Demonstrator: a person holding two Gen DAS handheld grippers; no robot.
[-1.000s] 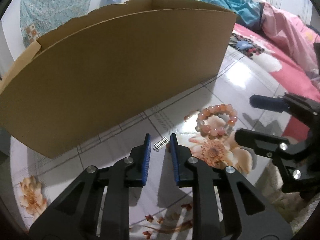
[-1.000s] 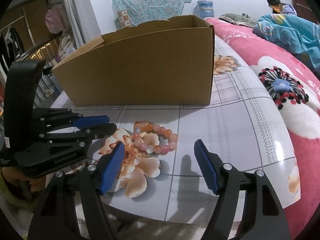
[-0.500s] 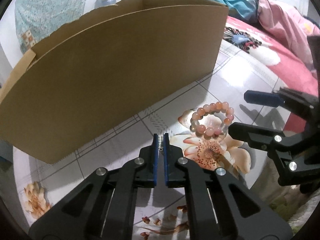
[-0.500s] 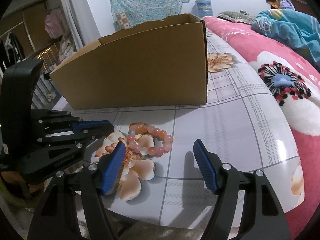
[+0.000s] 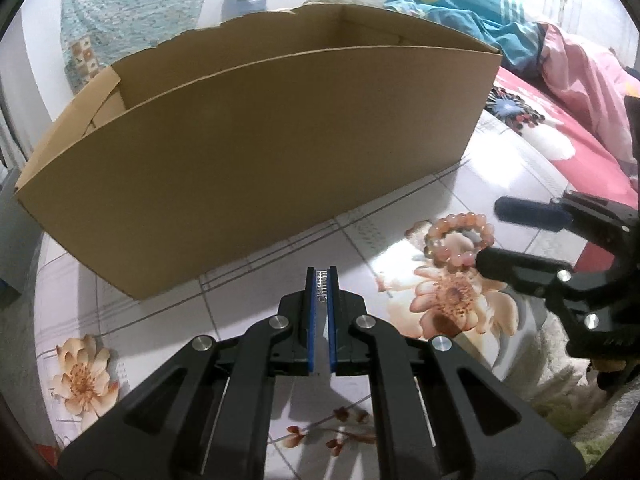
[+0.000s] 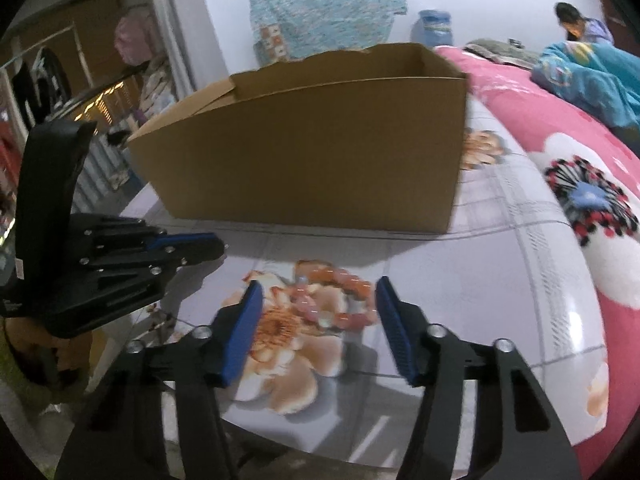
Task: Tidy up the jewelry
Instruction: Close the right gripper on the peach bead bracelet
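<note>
Left wrist view: my left tool (image 5: 321, 280) is clenched on one small silver comb-like clip (image 5: 321, 285), pinched upright between the blue pads just above the surface (image 5: 500, 184), in front of the long wall of the one cardboard box (image 5: 256, 168). The box stands open-topped toward the far edge of the surface.

One pink-and-orange bead bracelet (image 5: 460, 240) lies flat on a printed flower, off to the right of the clip and nearer the surface's right edge. My right tool (image 5: 516, 240) reaches in there, one finger beyond the bracelet and one over its near side.

From the right wrist, the right tool (image 6: 318, 308) has just been closing; the bracelet (image 6: 336, 300) sits between the two blue pads (image 6: 394, 328), which I cannot say are pressing it yet. The left tool (image 6: 200, 246) shows at the left, near the box (image 6: 304, 152).
</note>
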